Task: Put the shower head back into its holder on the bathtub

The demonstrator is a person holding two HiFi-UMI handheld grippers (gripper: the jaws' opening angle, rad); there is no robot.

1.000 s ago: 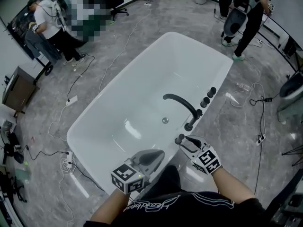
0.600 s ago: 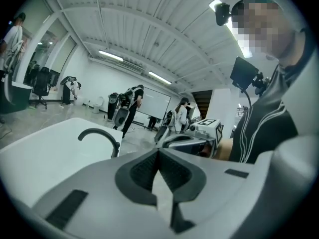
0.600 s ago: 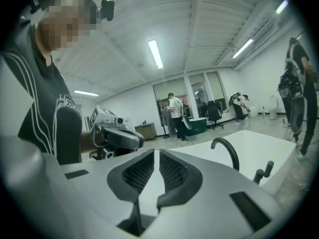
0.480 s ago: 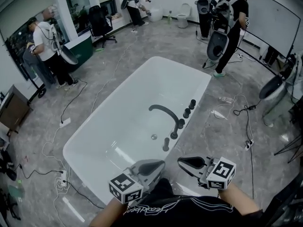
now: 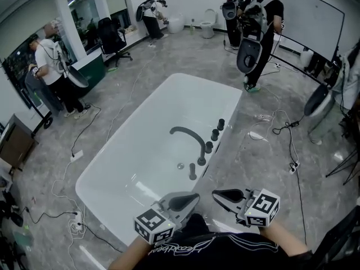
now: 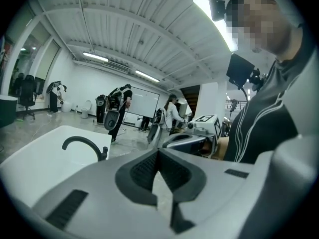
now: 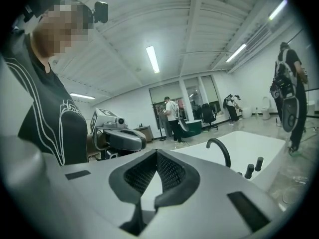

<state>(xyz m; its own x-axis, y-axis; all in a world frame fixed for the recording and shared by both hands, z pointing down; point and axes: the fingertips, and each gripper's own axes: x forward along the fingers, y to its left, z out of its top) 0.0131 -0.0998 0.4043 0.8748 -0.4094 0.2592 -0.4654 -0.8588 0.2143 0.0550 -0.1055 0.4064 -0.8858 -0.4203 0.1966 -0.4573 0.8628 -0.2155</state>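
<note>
Head view: white oval freestanding bathtub (image 5: 112,167) on grey marble floor (image 5: 253,167), black curved faucet spout (image 5: 188,135) and black round knobs (image 5: 215,131) along its right rim. Slim black shower head (image 5: 192,171) standing upright on that same rim, just nearer than the spout; looks seated in its holder, too small to tell how deep. Task judged done or nearly so.

Left gripper (image 5: 194,196) clamped to nothing, pads meeting, no object between. Right gripper (image 5: 216,194) just been closing, pads now together too, nothing caught. Both held near the body, tips facing each other, well apart from the shower head.

Risks from here:
- Shower head only part-seated: could lean, drop off the rim or slide into the tub. Cause: release before full insertion; nothing near enough to catch it.
- Hose not visible; a twisted or taut hose could tug the head out.
- Re-grip with pads together would knock the head over instead of gripping. Cause: approach without spreading first.
- Loose black cables (image 5: 289,145) on the floor beside the tub: trip hazard when stepping away.
</note>
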